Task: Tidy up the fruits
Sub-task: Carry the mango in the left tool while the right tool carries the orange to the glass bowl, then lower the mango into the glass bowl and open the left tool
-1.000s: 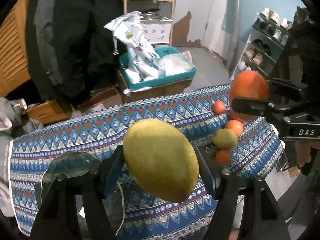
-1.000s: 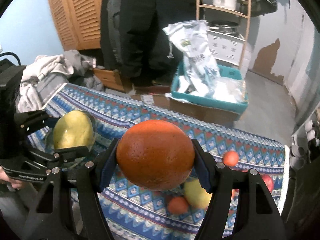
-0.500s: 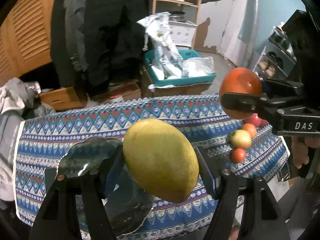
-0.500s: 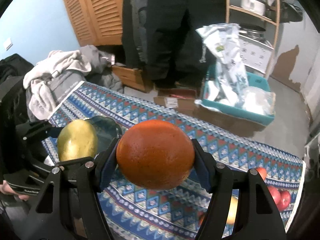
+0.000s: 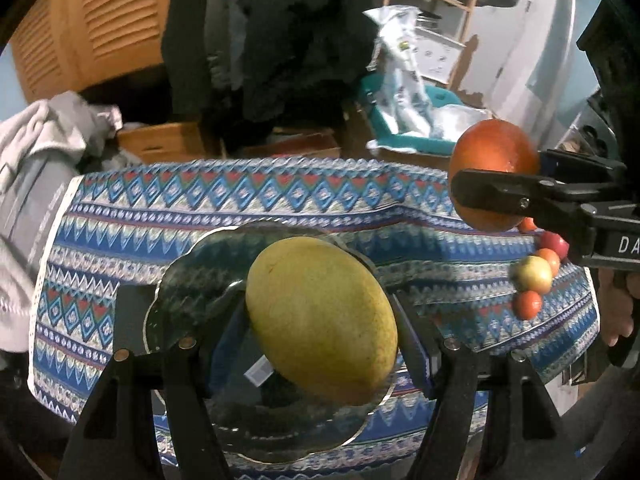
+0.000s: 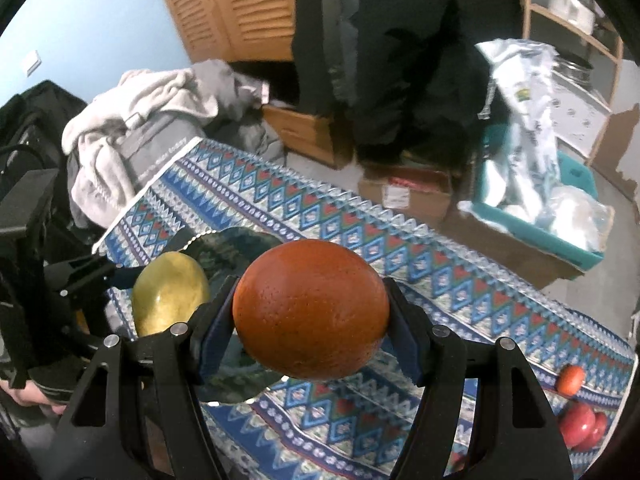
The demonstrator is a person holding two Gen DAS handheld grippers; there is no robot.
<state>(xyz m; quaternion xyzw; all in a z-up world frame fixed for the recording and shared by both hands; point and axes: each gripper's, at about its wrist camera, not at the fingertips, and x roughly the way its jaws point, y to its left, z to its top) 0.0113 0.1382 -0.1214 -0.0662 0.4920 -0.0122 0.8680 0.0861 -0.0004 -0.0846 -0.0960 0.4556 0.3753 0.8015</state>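
Observation:
My left gripper (image 5: 322, 322) is shut on a yellow-green mango (image 5: 320, 316) and holds it above a dark glass plate (image 5: 192, 280) on the patterned tablecloth. My right gripper (image 6: 310, 314) is shut on a large orange (image 6: 310, 308), held above the cloth to the right of the plate (image 6: 236, 248). In the left wrist view the orange (image 5: 494, 168) hangs at the right in the right gripper's fingers. In the right wrist view the mango (image 6: 170, 292) shows at the left over the plate.
Several small fruits lie at the table's right end: an apple (image 5: 534, 274), small oranges (image 5: 528, 304) and red apples (image 6: 580, 424). Clothes (image 6: 132, 140) are heaped beyond the table's left end. A teal bin (image 6: 560, 216) and boxes stand on the floor behind.
Both grippers have moved left along the table with their fruits. The mango now hangs over the glass plate, and the loose fruits have slid toward the right edge of both views.

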